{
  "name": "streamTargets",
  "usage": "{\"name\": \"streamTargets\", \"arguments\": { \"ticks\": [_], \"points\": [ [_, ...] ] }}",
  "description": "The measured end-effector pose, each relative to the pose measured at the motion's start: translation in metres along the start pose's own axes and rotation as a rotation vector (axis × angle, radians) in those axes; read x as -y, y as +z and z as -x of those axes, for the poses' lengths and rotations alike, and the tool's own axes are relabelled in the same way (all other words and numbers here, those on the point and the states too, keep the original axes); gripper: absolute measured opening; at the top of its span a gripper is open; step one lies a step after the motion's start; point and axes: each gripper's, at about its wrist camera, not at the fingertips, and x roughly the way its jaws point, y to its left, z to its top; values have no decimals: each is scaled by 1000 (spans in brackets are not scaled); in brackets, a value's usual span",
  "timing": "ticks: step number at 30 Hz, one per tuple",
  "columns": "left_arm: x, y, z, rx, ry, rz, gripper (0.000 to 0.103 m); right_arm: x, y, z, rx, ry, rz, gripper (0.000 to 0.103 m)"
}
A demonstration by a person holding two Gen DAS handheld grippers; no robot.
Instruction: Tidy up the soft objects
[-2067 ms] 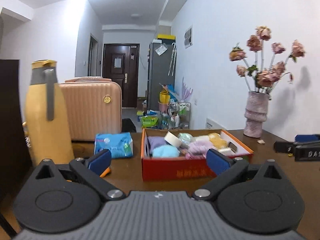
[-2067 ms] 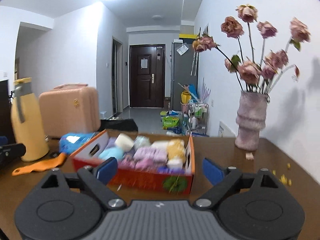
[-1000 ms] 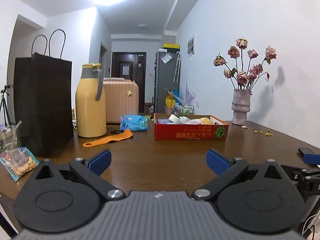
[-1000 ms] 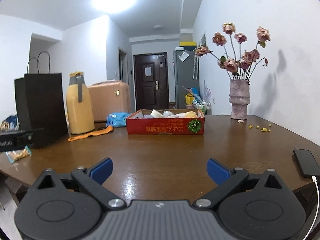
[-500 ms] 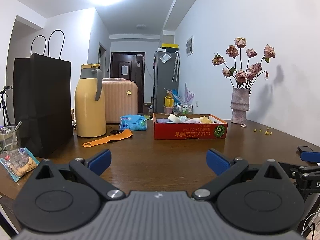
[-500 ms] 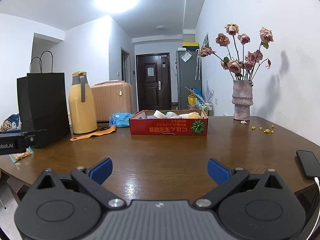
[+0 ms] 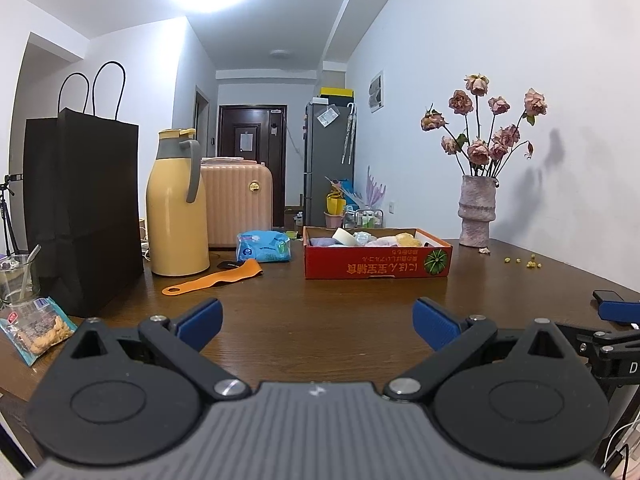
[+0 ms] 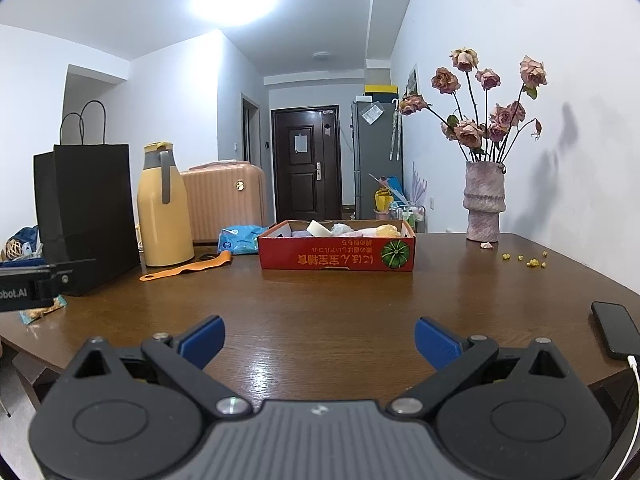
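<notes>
A red cardboard box (image 7: 376, 268) (image 8: 336, 260) stands far across the brown table, filled with several soft things (image 7: 376, 239) (image 8: 352, 229) in purple, white, pink and yellow. My left gripper (image 7: 318, 322) hovers open over the near part of the table, well short of the box, with nothing between its blue pads. My right gripper (image 8: 319, 340) is likewise open and empty near the table's front edge. A part of the right gripper (image 7: 616, 312) shows at the right edge of the left wrist view. The left gripper's body (image 8: 28, 284) shows at the left edge of the right wrist view.
Left of the box are a blue soft pack (image 7: 262, 246), an orange strap (image 7: 212, 278), a yellow thermos (image 7: 176, 204), a black paper bag (image 7: 82, 216) and a snack packet (image 7: 38, 326). A flower vase (image 8: 482, 204) stands back right. A phone (image 8: 616, 336) lies at the right edge.
Both grippers have pulled far back from the box, which was right in front of them two seconds ago; over the last half second they have barely shifted. Both stayed open.
</notes>
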Motion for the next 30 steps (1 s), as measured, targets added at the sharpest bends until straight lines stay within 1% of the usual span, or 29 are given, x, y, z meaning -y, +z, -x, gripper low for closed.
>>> {"name": "streamTargets", "arguments": {
  "ticks": [11, 18, 24, 30],
  "points": [
    [0, 0, -1, 1, 5, 2, 103, 1, 0, -4, -11, 3, -5, 102],
    [0, -1, 3, 28, 11, -4, 103, 0, 0, -4, -14, 4, 1, 102],
    [1, -2, 3, 23, -5, -3, 103, 0, 1, -6, -18, 3, 2, 102],
    [3, -4, 5, 44, 0, -18, 103, -1, -1, -7, -22, 7, 6, 102]
  ]
}}
